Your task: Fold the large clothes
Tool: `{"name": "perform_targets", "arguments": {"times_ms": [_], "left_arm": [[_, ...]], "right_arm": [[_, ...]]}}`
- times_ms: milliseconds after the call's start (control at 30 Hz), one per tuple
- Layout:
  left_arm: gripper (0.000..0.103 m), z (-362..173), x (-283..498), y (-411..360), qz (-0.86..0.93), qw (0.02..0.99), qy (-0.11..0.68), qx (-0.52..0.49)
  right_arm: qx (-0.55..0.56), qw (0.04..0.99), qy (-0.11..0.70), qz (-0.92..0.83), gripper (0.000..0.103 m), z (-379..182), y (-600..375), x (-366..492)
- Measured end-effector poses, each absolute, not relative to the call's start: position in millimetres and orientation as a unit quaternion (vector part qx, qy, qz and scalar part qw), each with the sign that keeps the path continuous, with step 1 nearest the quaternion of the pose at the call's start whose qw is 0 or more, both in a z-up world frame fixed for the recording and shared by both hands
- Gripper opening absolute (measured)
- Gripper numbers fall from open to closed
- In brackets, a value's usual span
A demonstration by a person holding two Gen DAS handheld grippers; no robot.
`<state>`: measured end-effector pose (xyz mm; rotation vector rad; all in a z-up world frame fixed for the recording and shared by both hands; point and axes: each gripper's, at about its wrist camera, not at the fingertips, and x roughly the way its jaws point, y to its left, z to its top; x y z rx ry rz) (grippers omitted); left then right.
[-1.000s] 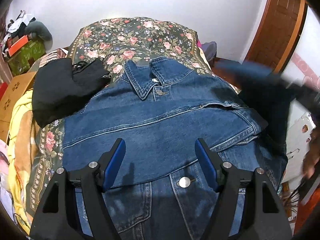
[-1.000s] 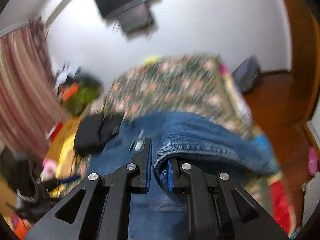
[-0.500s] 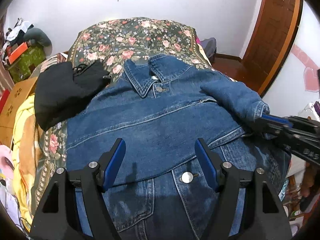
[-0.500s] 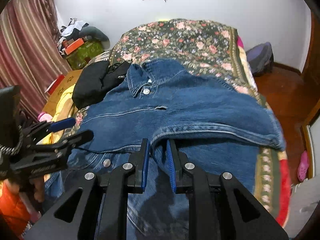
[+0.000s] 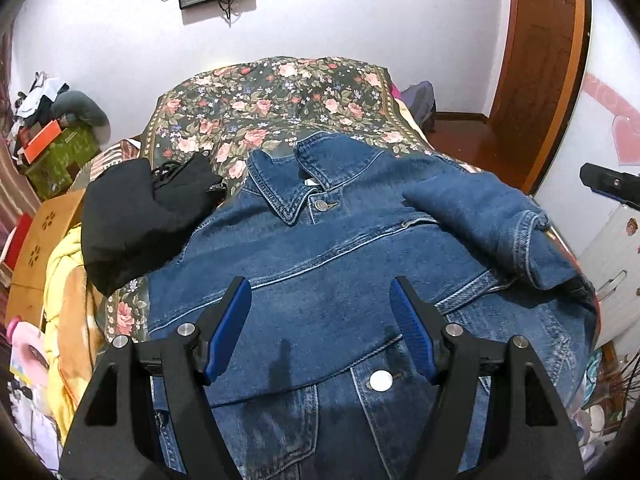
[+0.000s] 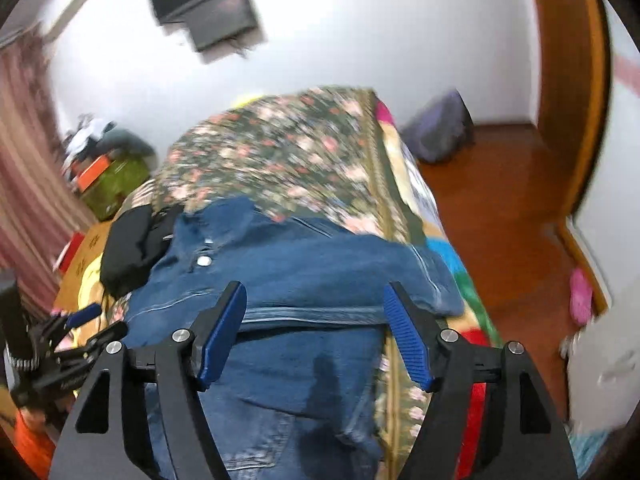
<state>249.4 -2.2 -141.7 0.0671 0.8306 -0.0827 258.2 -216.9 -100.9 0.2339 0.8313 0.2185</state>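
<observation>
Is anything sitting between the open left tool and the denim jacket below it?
Nothing visible. The left tool hangs open directly over the denim jacket. The black garment lies off to the jacket's left, by its collar, clear of that path.

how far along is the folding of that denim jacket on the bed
Partly done. The blue denim jacket lies on the floral bedspread, and both its sleeves look folded in across the body; the right sleeve lies over the front. Nothing is in hand: the left tongs and right tongs hover open above it. Left to do: fold the body over into a compact stack.
</observation>
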Motion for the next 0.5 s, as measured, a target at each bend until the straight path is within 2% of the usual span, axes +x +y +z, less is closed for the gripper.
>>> {"name": "perform_targets", "arguments": {"times_ms": [233,500], "left_arm": [[0.071,-156.2,263.9,6.9,-0.026,0.906,0.423,0.008],[0.071,-172.0,277.9,24.9,-0.016,0.892,0.449,-0.042]], "right_arm": [[0.274,0.832,0.473,0.094,0.067,-160.1,-265.5,288.6],[0.373,0.782,0.494,0.082,0.067,-201.9,-287.3,305.2]]}}
